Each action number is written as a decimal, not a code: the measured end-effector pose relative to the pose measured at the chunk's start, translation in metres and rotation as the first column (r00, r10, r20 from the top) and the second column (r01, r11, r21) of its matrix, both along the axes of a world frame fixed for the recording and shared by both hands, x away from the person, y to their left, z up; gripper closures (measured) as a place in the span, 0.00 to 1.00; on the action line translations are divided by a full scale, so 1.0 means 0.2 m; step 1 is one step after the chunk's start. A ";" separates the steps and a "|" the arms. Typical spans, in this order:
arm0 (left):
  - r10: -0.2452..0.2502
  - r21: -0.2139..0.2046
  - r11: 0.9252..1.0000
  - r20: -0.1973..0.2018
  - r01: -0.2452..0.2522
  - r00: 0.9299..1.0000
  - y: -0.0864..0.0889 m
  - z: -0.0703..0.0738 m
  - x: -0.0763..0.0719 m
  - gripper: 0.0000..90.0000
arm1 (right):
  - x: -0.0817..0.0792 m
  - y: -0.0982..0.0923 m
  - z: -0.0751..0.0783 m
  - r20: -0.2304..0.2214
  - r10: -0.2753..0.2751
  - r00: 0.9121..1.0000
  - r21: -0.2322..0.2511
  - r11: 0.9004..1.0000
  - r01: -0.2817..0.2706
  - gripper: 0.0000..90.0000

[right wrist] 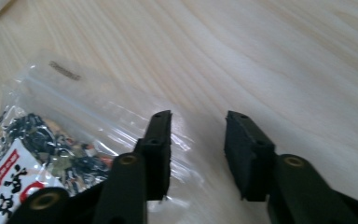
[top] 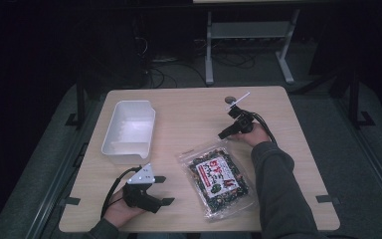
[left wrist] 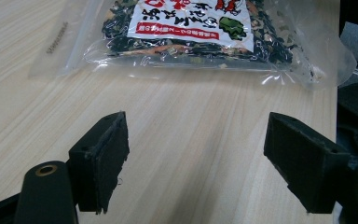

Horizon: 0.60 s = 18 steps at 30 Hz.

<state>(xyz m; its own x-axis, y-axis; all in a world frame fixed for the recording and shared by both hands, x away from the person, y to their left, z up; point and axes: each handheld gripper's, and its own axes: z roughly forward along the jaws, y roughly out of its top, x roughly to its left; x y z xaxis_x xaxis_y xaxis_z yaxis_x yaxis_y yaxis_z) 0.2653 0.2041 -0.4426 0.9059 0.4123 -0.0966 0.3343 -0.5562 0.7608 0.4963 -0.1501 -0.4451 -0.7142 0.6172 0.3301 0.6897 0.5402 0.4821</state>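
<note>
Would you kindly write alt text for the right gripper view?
The right gripper, its two black jaws partly open, hovers over the clear top edge of a transparent plastic bag of dark dried food with a red-and-white label. The bag lies on a light wooden table.

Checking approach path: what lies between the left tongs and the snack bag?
Bare wooden table, seen in the left gripper view: nothing between the left tongs and the snack bag.

Illegible red-and-white label on bag (top: 218,175)
</note>
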 end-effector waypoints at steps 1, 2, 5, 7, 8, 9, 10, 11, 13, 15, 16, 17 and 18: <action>0.001 -0.003 1.000 -0.003 -0.001 1.000 0.00 0.00 0.00 0.24 | 0.00 -0.02 0.00 -0.004 -0.009 1.000 0.009 1.000 0.009 0.64; 0.001 -0.003 1.000 -0.003 -0.001 1.000 0.00 0.00 0.00 0.24 | 0.00 -0.02 0.00 -0.004 -0.009 1.000 0.009 1.000 0.009 0.64; 0.005 -0.010 1.000 -0.008 -0.005 1.000 0.00 0.00 0.01 0.24 | 0.01 -0.04 0.00 -0.019 -0.011 1.000 0.032 0.999 0.011 0.61; 0.007 -0.013 1.000 -0.010 -0.007 1.000 0.00 0.00 0.01 0.24 | 0.00 -0.03 -0.02 -0.027 0.014 1.000 0.026 1.000 -0.013 0.67; 0.009 -0.012 1.000 -0.010 -0.009 1.000 0.00 0.00 0.01 0.24 | 0.00 -0.02 -0.02 -0.024 0.022 0.999 0.028 0.999 -0.022 0.69; 0.010 -0.014 1.000 -0.010 -0.010 1.000 0.00 0.00 0.01 0.24 | 0.00 -0.02 -0.03 -0.025 0.024 0.999 0.026 0.999 -0.024 0.74; 0.010 -0.014 1.000 -0.010 -0.010 1.000 0.00 0.00 0.01 0.24 | 0.00 -0.02 -0.03 -0.025 0.024 0.999 0.026 0.999 -0.024 0.74; 0.008 -0.013 1.000 -0.003 -0.008 1.000 -0.01 0.00 0.00 0.24 | 0.00 -0.02 -0.03 -0.024 0.035 0.999 0.027 0.999 -0.035 0.83; 0.011 -0.014 1.000 0.001 -0.011 1.000 -0.01 0.00 0.00 0.24 | 0.00 -0.02 -0.03 -0.016 0.037 0.999 0.023 0.999 -0.036 0.88; 0.014 -0.022 1.000 0.001 -0.014 1.000 -0.01 0.01 0.00 0.24 | -0.01 -0.03 -0.01 -0.010 0.041 0.999 0.033 0.999 -0.041 0.96; 0.017 -0.027 0.999 -0.001 -0.017 1.000 -0.01 0.01 0.01 0.24 | -0.01 -0.04 -0.01 -0.010 0.040 0.999 0.038 0.998 -0.039 0.98; 0.017 -0.027 0.999 -0.003 -0.017 1.000 -0.01 0.01 0.01 0.24 | -0.02 -0.05 0.01 -0.001 0.046 0.999 0.039 0.998 -0.046 0.99; 0.018 -0.026 1.000 -0.002 -0.018 1.000 -0.02 0.01 0.01 0.24 | -0.03 -0.06 0.02 0.001 0.043 0.999 0.041 0.998 -0.043 1.00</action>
